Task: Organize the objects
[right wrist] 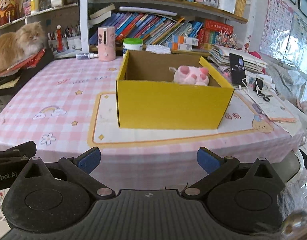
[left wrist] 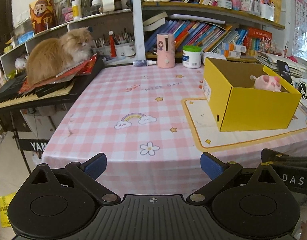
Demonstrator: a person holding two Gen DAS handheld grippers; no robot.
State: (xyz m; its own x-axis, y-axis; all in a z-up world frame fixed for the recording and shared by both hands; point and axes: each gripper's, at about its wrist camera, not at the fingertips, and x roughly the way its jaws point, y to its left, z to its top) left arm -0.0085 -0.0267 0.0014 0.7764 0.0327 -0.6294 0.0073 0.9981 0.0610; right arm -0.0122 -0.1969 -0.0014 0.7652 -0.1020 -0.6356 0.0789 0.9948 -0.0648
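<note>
A yellow cardboard box (right wrist: 173, 106) stands open on the pink checked tablecloth (right wrist: 53, 92); it also shows in the left wrist view (left wrist: 253, 108) at the right. A pink plush toy (right wrist: 191, 76) lies inside it at the back right, also seen in the left wrist view (left wrist: 268, 83). My left gripper (left wrist: 153, 166) is open and empty at the table's near edge. My right gripper (right wrist: 148, 160) is open and empty at the near edge, in front of the box.
An orange cat (left wrist: 59, 52) sits on a keyboard at the left. A pink dispenser (left wrist: 166, 50), a white jar (left wrist: 192, 57) and a small spray bottle (left wrist: 144, 62) stand at the back. A phone (right wrist: 237, 69), papers and cables lie right of the box. Bookshelves line the back.
</note>
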